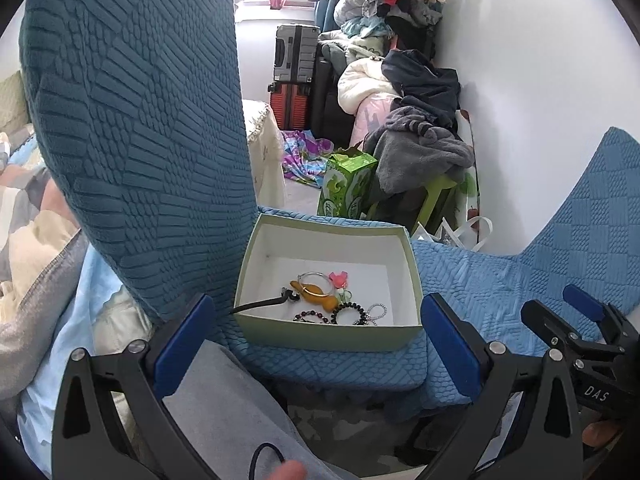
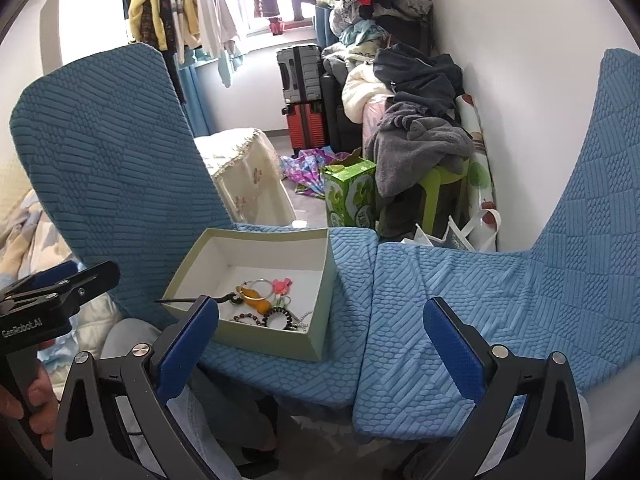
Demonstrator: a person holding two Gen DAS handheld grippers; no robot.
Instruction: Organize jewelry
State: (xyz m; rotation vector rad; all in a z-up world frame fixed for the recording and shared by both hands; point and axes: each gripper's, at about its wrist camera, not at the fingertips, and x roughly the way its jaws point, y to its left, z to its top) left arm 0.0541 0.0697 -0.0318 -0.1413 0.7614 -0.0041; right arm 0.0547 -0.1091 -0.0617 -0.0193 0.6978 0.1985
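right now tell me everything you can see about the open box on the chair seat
The box is a lidless, shallow rectangular carton, pale green outside and white inside, looking like cardboard. It sits flat and upright on the left blue chair seat beside the backrest. Inside lie bead bracelets, a ring hoop, orange and pink charms. A black cord drapes over its left rim. Neither gripper touches it.

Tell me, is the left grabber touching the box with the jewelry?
Apart. The left wrist view shows the left gripper open, short of the box, blue seat cover visible between.

A pale green box (image 1: 326, 336) of jewelry (image 1: 332, 300) (bangle, beads, orange piece) sits on the blue seat (image 1: 460, 276), beyond the spread fingers (image 1: 182, 342) of the left gripper (image 1: 316, 350).
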